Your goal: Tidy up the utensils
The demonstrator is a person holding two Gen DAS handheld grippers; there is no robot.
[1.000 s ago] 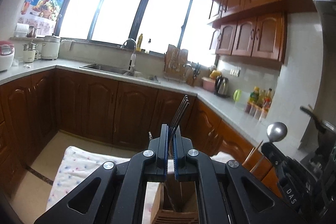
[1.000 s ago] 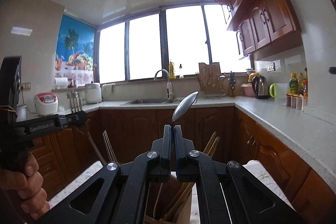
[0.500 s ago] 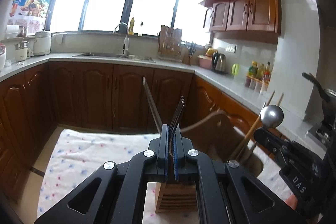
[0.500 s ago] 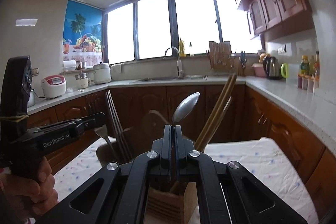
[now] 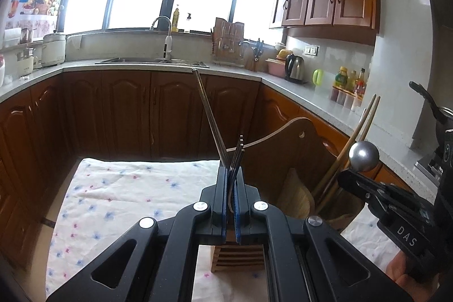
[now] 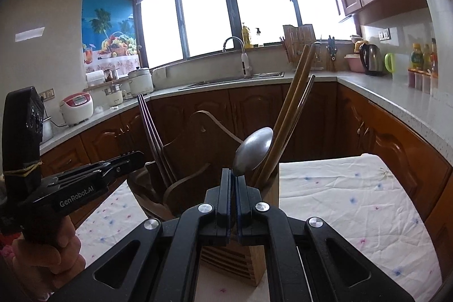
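Left tool [image 5: 230,188]: clamped on a fork [image 5: 236,157]. Right tool [image 6: 233,188]: clamped on a spoon [image 6: 252,151]. Both have been lowered toward the wooden holder [image 6: 254,254] on the cloth-covered desk [image 6: 354,205]; insertion is judged imminent. Chopsticks [image 6: 294,104] already stored.

The spoon [image 6: 252,151] is smooth metal with a dull satin sheen, and the fork [image 5: 236,157] is dark metal. The utensil holder [image 6: 259,251] and chopsticks [image 6: 294,104] are matt wood. The tablecloth [image 6: 354,205] is creased white printed cloth; both grippers are matt black plastic.
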